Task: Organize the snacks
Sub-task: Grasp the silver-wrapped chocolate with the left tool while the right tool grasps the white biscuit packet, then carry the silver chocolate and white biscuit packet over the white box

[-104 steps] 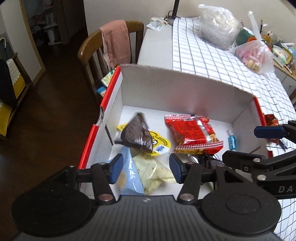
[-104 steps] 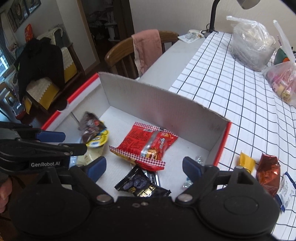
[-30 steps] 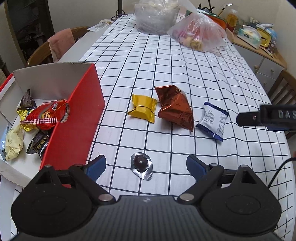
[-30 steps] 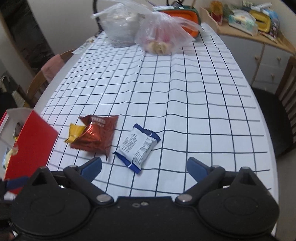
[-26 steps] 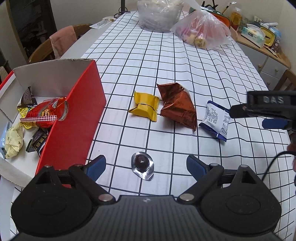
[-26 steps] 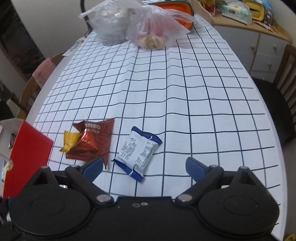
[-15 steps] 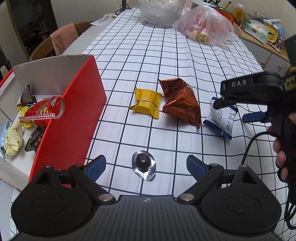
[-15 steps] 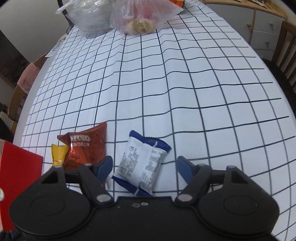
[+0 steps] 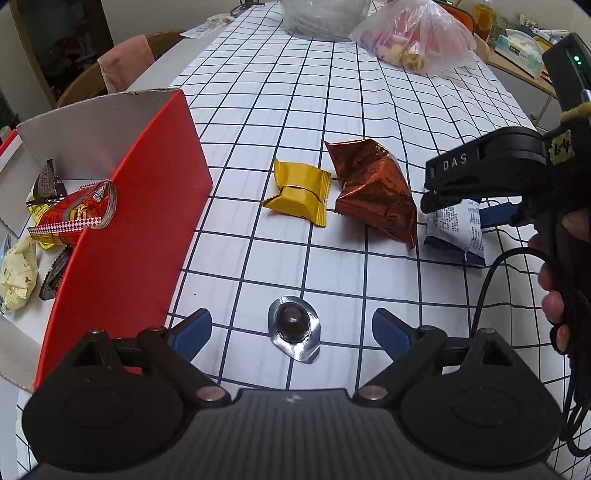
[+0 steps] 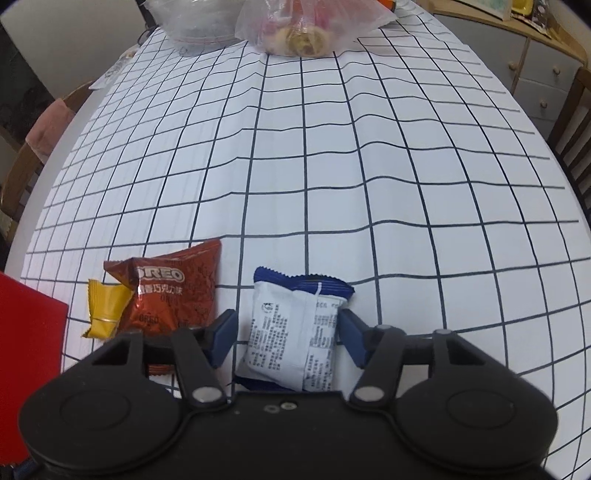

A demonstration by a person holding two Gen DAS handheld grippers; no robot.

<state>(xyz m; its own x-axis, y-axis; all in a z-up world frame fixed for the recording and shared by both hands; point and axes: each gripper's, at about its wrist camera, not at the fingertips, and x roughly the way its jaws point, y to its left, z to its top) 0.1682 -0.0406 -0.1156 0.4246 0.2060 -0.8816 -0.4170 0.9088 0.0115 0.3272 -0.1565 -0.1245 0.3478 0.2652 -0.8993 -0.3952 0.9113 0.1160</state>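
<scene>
A white tablecloth with a black grid [image 9: 369,122] covers the table. At its far end sit a clear plastic bag of food [image 9: 413,33] and, beside it, a cloudy plastic bag [image 10: 192,18]. A wooden chair [image 9: 85,83] with a pink cloth [image 9: 125,68] draped over its back stands at the table's left side. A cabinet with drawers [image 10: 543,70] stands to the right.

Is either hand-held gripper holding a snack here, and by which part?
Nothing is gripped yet. The right hand-held gripper is closing around the white-and-blue packet, its long side edges between the jaws. The left hand-held gripper is open and empty.
</scene>
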